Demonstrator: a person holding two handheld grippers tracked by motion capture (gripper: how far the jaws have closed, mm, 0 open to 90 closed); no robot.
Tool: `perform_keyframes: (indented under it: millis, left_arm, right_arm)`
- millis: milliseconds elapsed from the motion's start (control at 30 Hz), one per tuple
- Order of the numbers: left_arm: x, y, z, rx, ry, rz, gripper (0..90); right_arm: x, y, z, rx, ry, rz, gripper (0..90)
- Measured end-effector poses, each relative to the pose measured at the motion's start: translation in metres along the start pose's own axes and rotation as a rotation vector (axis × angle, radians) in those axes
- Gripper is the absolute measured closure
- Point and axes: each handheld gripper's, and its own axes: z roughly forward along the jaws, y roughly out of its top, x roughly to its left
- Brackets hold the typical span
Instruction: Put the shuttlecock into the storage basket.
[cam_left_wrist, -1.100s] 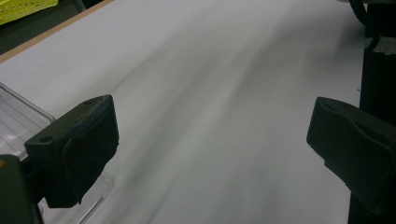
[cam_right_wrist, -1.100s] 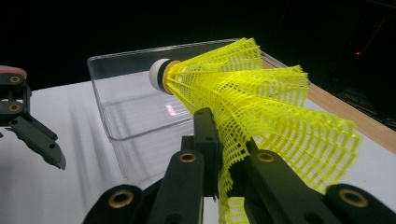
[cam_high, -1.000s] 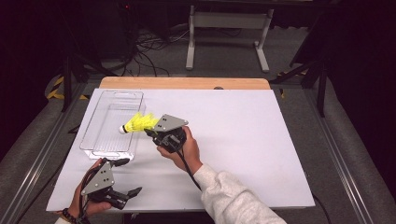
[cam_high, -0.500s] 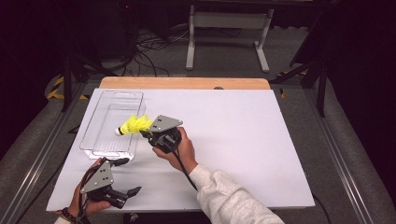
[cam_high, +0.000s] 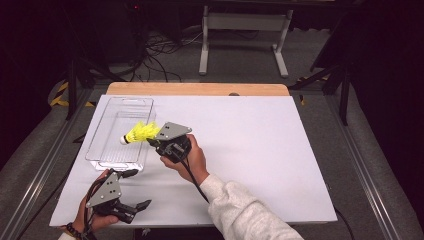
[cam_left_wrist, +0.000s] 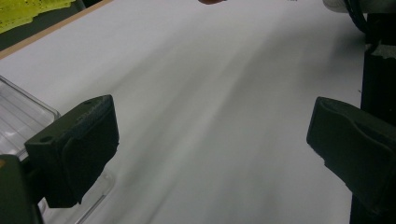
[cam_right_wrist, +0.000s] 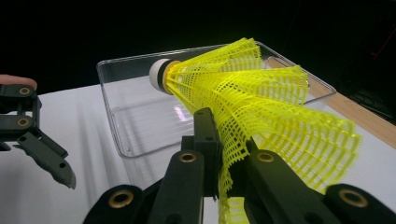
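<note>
- We are holding the yellow shuttlecock (cam_high: 141, 133) in the clamped right claw (cam_high: 153, 142), over the clear bin (cam_high: 111, 157).
- Next, we judge, lowering and releasing.
- Left claw (cam_high: 135, 189) is gaping, empty.

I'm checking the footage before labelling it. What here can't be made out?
- Shuttlecock: the right tongs cover the pinched skirt in the right gripper view.
- Clear bin: high view, the shuttlecock hides some of its floor.
- Left tongs: the left gripper view's edges crop both open jaws.

room: dark | floor (cam_high: 240, 55): grey, cables (cam_high: 160, 47) | metal stand (cam_high: 242, 35) behind wooden table (cam_high: 200, 89)
</note>
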Motion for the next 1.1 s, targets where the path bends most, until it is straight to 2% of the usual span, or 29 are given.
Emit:
perform_keyframes:
  millis: [533,933,1100]
  left_arm:
    - [-0.003,0.0,-0.003,-0.002,0.001,0.001,3.0]
    - [-0.003,0.0,-0.003,-0.008,0.001,-0.001,3.0]
    - [-0.003,0.0,-0.004,-0.012,0.001,0.0,3.0]
  right_arm:
    - [0.013,0.007,0.017,0.013,0.028,-0.029,87.7]
    - [0.016,0.012,0.031,0.037,0.045,-0.039,87.6]
    - [0.022,0.017,0.038,0.044,0.06,-0.059,87.6]
